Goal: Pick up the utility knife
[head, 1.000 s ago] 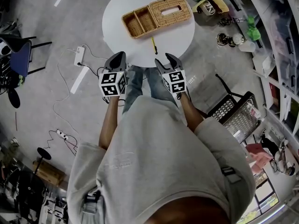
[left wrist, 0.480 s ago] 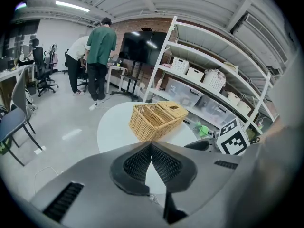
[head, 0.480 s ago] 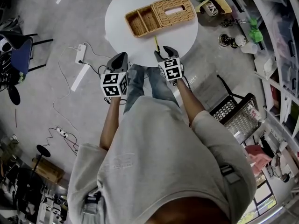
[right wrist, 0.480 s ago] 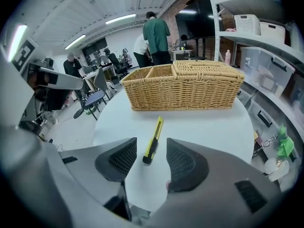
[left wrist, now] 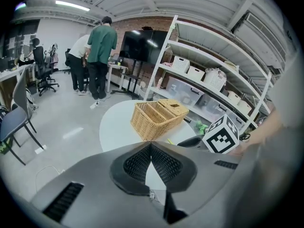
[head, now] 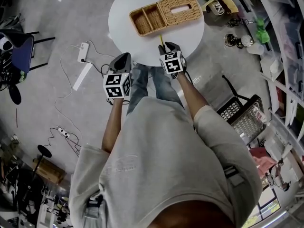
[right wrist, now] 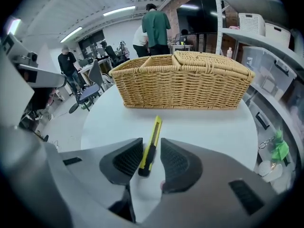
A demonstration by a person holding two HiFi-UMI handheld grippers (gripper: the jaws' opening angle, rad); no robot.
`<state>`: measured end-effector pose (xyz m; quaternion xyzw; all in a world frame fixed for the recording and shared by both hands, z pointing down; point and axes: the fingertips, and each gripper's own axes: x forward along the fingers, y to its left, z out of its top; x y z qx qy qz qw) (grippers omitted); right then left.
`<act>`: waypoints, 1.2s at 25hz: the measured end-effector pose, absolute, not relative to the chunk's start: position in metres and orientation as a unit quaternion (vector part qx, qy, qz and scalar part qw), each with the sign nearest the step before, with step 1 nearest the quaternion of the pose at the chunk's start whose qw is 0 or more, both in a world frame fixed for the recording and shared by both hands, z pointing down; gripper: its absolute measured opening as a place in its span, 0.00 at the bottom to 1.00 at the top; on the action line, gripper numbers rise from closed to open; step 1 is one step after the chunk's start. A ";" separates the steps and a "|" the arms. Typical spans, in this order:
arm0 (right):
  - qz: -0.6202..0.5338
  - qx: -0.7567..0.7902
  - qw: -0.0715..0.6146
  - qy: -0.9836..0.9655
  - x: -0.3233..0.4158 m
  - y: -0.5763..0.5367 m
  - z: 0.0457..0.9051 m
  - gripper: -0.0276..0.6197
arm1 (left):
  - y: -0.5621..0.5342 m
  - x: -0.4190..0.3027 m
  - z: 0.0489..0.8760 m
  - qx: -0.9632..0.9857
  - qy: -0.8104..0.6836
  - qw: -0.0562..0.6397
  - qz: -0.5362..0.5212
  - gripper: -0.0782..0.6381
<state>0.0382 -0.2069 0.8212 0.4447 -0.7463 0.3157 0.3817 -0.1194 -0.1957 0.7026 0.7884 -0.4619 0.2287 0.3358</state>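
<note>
Utility knife (right wrist: 155, 129) is framed lengthwise betw. R gripper's (right wrist: 151, 140) jaws, just closing, not yet pinched; L gripper (left wrist: 151, 145), clenched empty, is held farther off.

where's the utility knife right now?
Right gripper view, low centre: the utility knife lies on the white table in front of the wicker basket, its black end between the jaws of the right gripper, which have just been closing, not yet clamped.

I'm looking steeply down from the head camera, with the round table (head: 123, 37) lying at the frame's top. Both gripper views are facing low across it, and all three are sharing the basket (head: 164, 14). The right gripper (right wrist: 151, 144) camera is sitting nearest it.
</note>
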 end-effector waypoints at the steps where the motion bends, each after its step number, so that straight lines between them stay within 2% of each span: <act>1: 0.313 0.446 0.386 -0.744 0.038 -0.206 0.820 0.23 | -0.195 -0.120 0.703 0.788 -0.462 0.336 0.229 0.14; 6: 0.305 0.446 0.393 -0.744 0.039 -0.204 0.821 0.22 | -0.194 -0.119 0.705 0.788 -0.461 0.336 0.230 0.14; 8: 0.304 0.444 0.396 -0.744 0.037 -0.204 0.821 0.17 | -0.194 -0.119 0.704 0.789 -0.460 0.336 0.230 0.14; 16: 0.314 0.444 0.390 -0.743 0.037 -0.205 0.819 0.17 | -0.197 -0.121 0.700 0.791 -0.459 0.333 0.228 0.14; 30: 0.279 0.487 0.308 -0.768 0.051 -0.216 0.757 0.17 | -0.213 -0.111 0.686 0.805 -0.452 0.315 0.223 0.14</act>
